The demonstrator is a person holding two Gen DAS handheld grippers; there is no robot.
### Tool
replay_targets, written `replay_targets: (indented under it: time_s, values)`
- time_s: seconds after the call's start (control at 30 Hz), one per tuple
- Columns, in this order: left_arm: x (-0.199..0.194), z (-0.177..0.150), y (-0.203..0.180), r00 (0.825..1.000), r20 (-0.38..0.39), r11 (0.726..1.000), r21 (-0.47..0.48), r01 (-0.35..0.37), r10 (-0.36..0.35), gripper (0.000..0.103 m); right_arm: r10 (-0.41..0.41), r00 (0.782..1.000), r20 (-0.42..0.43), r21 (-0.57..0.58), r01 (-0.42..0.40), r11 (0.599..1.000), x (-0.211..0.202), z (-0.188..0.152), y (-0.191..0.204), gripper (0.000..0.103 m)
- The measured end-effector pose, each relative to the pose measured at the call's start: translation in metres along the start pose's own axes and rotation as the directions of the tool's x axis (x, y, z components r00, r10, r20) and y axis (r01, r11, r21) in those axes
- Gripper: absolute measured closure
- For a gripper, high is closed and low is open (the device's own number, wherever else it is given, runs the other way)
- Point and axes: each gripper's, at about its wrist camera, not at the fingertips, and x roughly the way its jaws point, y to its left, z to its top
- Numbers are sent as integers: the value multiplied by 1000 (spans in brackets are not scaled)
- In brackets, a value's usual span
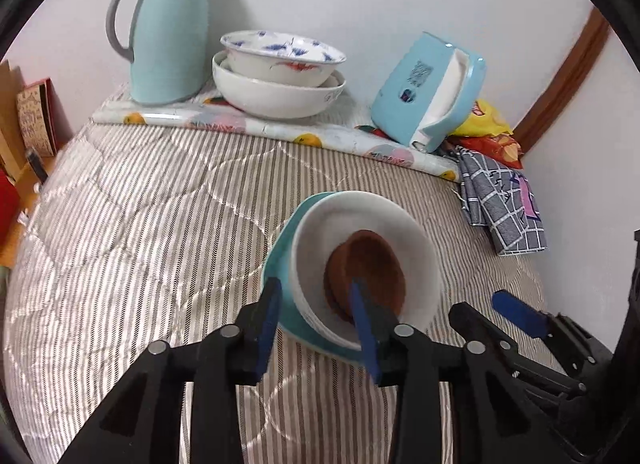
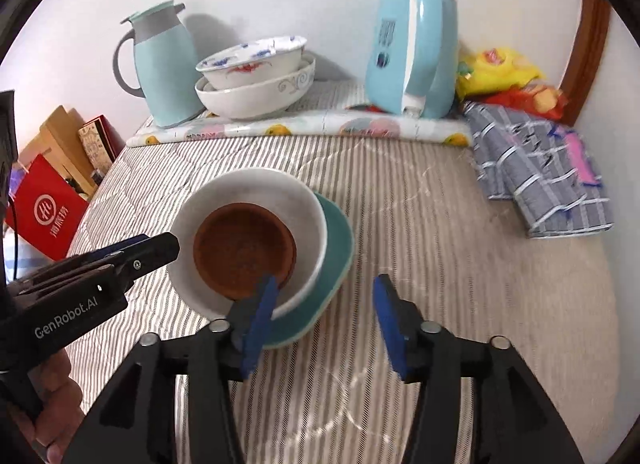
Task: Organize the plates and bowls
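On the striped quilt [image 1: 140, 204] lies a teal plate [image 1: 280, 260] with a white bowl [image 1: 360, 212] on it and a small brown bowl [image 1: 368, 264] inside that. My left gripper [image 1: 314, 292] stands open over the stack's near rim, one pad outside the plate, the other inside the white bowl. From the right wrist view, the teal plate [image 2: 340, 240], white bowl [image 2: 248, 188] and brown bowl [image 2: 240, 248] sit left of centre. My right gripper [image 2: 326, 284] is open astride the plate's near right edge, its pads not pressing. At the back, a patterned bowl [image 1: 280, 52] is nested in a larger white bowl [image 1: 276, 98].
Along the wall stand a pale blue jug [image 1: 172, 32], a rolled fruit-print sheet [image 1: 240, 124], a light blue box [image 1: 424, 92] and snack bags [image 1: 488, 124]. A checked cloth [image 1: 504, 208] lies at the right. Red and brown boxes [image 2: 44, 208] sit off the left edge.
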Motion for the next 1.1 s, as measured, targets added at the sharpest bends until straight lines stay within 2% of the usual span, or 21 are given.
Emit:
replay_targets:
  time_s: [0.13, 0.33, 0.37, 0.43, 0.53, 0.67, 0.87, 1.0, 1.1]
  values:
    - [-19, -7, -11, 999, 43, 1000, 22, -21, 20, 54, -30, 999, 27, 16, 30, 999, -24, -9, -8, 45]
    - [-42, -21, -30, 996, 81, 998, 42, -35, 32, 49, -67, 997, 50, 44, 64, 997, -55, -25, -27, 45]
    - [-45, -23, -33, 996, 85, 998, 45, -36, 32, 48, -70, 996, 53, 54, 67, 996, -61, -29, -31, 42]
    - [-54, -30, -41, 994, 102, 998, 45, -40, 36, 41, -82, 994, 69, 80, 76, 994, -73, -36, -39, 25]
    - [-64, -41, -53, 993, 115, 998, 55, -34, 27, 34, -99, 990, 102, 98, 89, 991, -91, -49, -48, 17]
    - [-76, -56, -68, 993, 116, 997, 77, -19, 10, 29, -115, 988, 105, 101, 104, 989, -111, -67, -60, 15]
    - [-95, -78, -88, 989, 144, 991, 120, -51, 33, 27, -129, 984, 126, 141, 111, 984, -137, -88, -77, 12]
    - [-107, -85, -94, 987, 157, 993, 113, -44, 26, 21, -133, 984, 121, 138, 116, 984, -153, -99, -80, 11]
    - [-114, -90, -95, 987, 161, 995, 100, -27, 11, 21, -140, 982, 125, 138, 122, 983, -162, -106, -81, 11]
